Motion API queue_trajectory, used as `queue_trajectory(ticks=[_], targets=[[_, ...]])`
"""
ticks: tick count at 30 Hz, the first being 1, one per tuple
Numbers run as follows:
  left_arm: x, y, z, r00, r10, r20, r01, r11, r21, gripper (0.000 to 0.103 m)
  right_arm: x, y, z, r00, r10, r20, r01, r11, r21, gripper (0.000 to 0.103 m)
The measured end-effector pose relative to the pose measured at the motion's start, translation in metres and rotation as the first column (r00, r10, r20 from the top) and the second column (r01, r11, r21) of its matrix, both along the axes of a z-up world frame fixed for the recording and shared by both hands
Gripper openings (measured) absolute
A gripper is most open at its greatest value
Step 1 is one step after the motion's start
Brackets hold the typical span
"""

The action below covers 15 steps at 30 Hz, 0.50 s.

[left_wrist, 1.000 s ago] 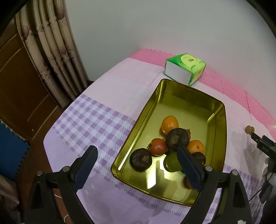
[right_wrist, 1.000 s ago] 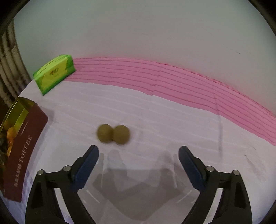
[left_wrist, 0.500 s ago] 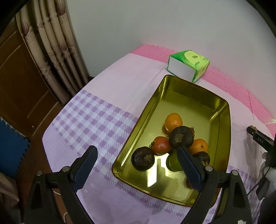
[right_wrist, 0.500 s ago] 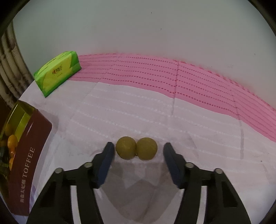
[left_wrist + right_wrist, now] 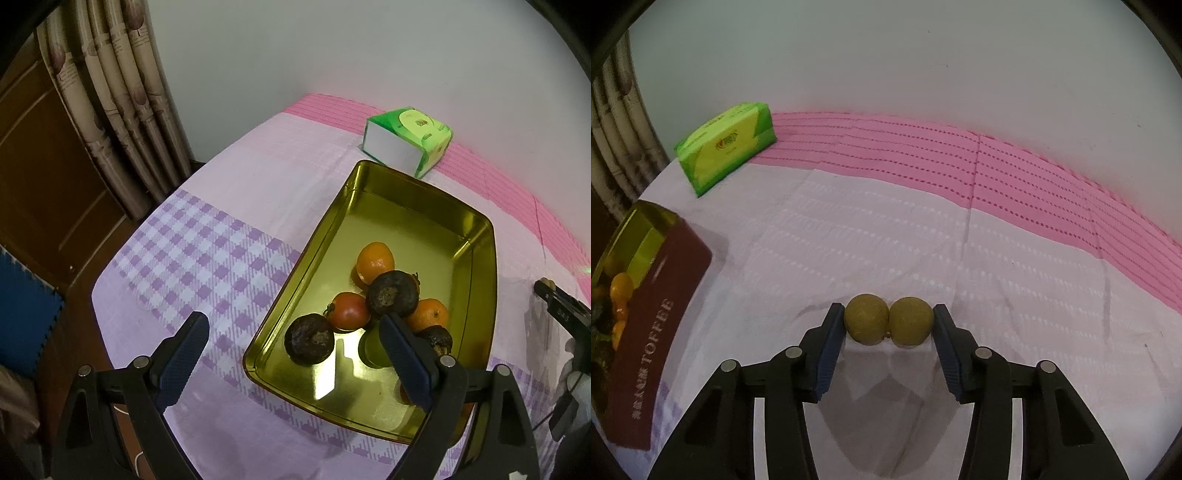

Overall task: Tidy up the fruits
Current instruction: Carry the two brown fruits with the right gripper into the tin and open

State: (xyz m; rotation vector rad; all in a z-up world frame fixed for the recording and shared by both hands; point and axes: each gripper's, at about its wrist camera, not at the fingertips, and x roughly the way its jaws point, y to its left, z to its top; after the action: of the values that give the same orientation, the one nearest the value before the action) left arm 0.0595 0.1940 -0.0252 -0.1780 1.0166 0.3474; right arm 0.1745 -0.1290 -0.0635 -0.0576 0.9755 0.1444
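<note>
Right gripper: its jaws have just been closing on the twin fruit, two small olive-brown round fruits joined side by side; a blue pad now touches each outer side, so the pair is pinched between them.
Twin fruit: on the pale cloth of the counter, to the right of the tin and well apart from it; whether it is lifted off the cloth cannot be told.
Left gripper: jaws wide apart, holding nothing, hanging over the near left rim of the tin; its right finger lies in front of the fruit pile.
Tin: gold inside, maroon outside with "TOFFEE" on the wall, open on the counter; far half bare.
In the tin: an orange, a second orange, a red fruit, a dark wrinkled fruit sitting on top of the pile, another dark fruit nearest the left rim, a third dark one partly hidden, and a green fruit half behind the finger.
Tissue pack: green, beyond the far end of the tin, at the pink strip of cloth.
Curtain: left, past the counter edge.
</note>
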Motion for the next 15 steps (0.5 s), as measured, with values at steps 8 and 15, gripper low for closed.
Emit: queue_trajectory(ticks=[8, 15], targets=[[-0.005, 0.004, 0.006, 1.000, 0.028, 0.015, -0.028, 0.999, -0.019, 0.093, -0.024, 0.022, 0.031, 0.997, 0.071, 0.041, -0.073, 0.996, 0.051, 0.049], [-0.015, 0.011, 0.016, 0.998, 0.058, 0.032, -0.057, 0.998, -0.034, 0.099, -0.047, 0.073, 0.059, 0.973, 0.211, 0.089, -0.218, 0.973, 0.071, 0.049]])
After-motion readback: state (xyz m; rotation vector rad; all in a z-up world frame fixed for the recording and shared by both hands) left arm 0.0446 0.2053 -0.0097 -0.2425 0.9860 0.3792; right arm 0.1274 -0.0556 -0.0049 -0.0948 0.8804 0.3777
